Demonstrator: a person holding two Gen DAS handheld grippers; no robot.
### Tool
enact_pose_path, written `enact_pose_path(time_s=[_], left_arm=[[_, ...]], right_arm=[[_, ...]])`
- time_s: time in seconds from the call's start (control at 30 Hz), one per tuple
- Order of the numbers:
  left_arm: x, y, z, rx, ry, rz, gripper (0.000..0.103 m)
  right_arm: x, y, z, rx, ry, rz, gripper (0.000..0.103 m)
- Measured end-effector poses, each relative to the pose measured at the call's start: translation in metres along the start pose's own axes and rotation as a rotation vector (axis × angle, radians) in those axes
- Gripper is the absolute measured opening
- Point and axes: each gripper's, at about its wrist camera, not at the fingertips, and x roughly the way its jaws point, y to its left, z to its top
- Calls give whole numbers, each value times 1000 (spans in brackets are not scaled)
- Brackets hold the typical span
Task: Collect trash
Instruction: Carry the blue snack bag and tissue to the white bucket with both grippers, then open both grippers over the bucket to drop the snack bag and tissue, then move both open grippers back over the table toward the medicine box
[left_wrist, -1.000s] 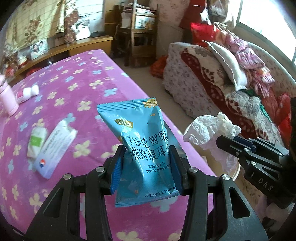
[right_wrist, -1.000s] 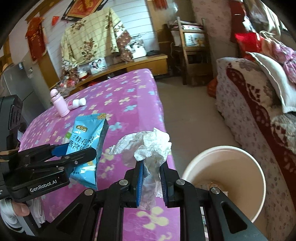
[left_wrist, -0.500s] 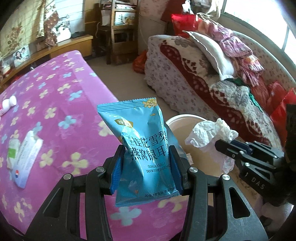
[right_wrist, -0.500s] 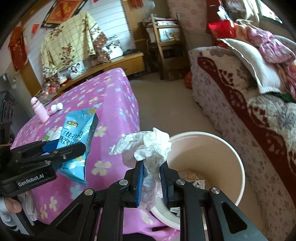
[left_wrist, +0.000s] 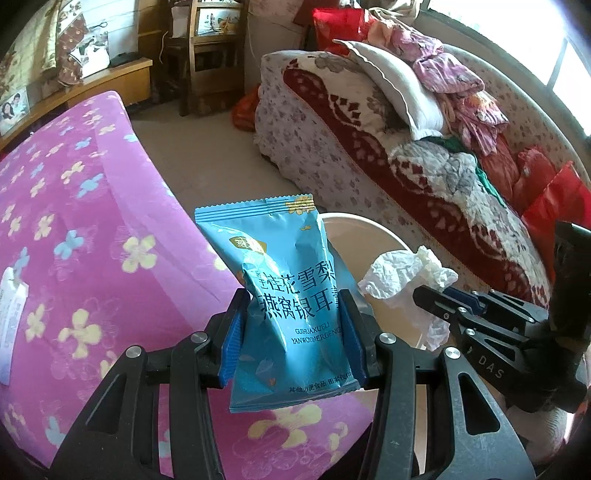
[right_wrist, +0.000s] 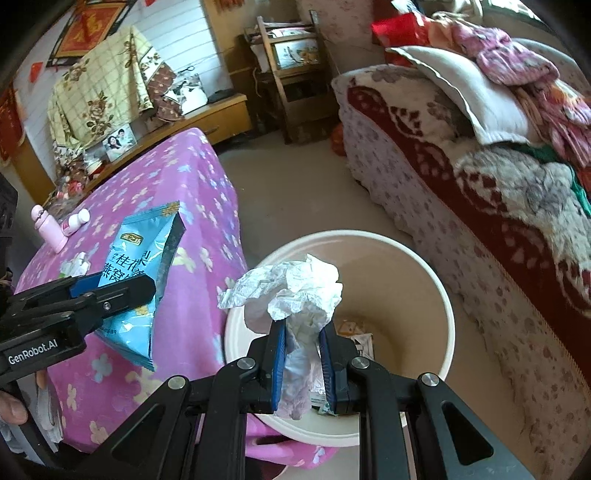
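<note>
Beside the round cream plastic bin (right_wrist: 439, 295), at the corner of the pink flowered tablecloth (left_wrist: 92, 240), I log:
- Left gripper (left_wrist: 293, 332): clamped on blue foil snack packet (left_wrist: 288, 295), held upright beside the bin's rim, angled steeply down.
- Right gripper (right_wrist: 303, 354): clenched on crumpled white tissue (right_wrist: 291, 291), over the bin's mouth, angled steeply down.
- Advice: centre each item over the bin's opening before I release, tissue first; the packet should clear the rim.
</note>
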Motion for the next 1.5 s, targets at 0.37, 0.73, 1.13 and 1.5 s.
enact_pose_path(time_s=[0.37,0.73,1.13,1.5], left_arm=[[11,0,2,-17,38,-58,53],[-1,11,1,-55,21,-93,57],[-30,45,-11,-64,-29,23,57],[-64,113,-31,-160,-53,108,57]], right_arm=[[11,-20,-3,58,26,-20,31],[11,-14,-2,54,33,-34,52],[9,27,3,-5,26,7,52],[16,96,9,-106,39,85,52]])
